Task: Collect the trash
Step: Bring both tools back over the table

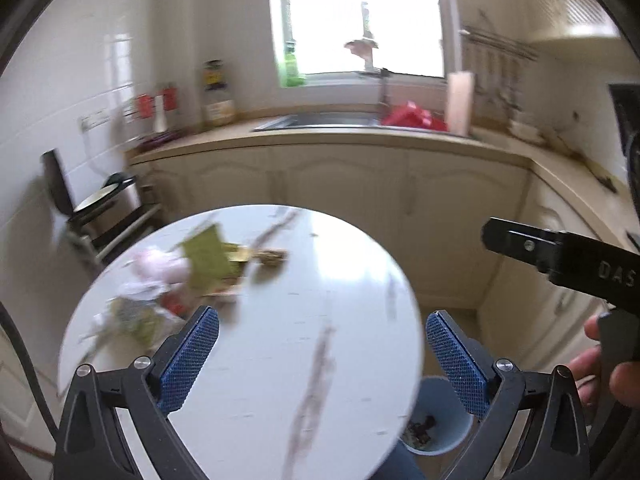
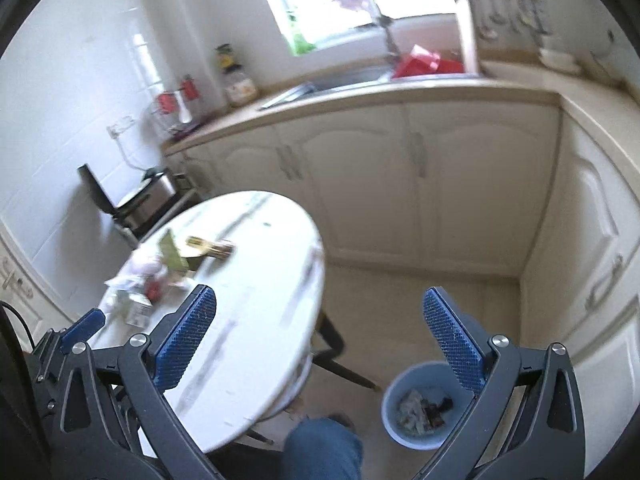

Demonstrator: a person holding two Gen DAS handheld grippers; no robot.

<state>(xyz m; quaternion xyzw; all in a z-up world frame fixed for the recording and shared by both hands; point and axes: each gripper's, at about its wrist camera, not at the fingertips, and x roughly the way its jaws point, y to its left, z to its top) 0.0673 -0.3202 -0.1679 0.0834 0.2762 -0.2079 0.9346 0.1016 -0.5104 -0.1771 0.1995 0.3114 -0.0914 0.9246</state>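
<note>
Left gripper (image 1: 322, 354) and right gripper (image 2: 320, 338): both jaws wide, nothing between them. Blue bin (image 2: 390, 408) on the floor at 5 o'clock holds scraps. Trash pile (image 1: 168, 280) lies on the round table (image 1: 280, 360) at 10 o'clock.

You have one round table (image 1: 280, 360), one blue bin (image 2: 416, 408) on the floor at lower right and one sink (image 1: 320, 120) near the top. One blurred trash pile (image 1: 172, 280) lies at the table's left; its pieces cannot be counted. Two grippers show.
</note>
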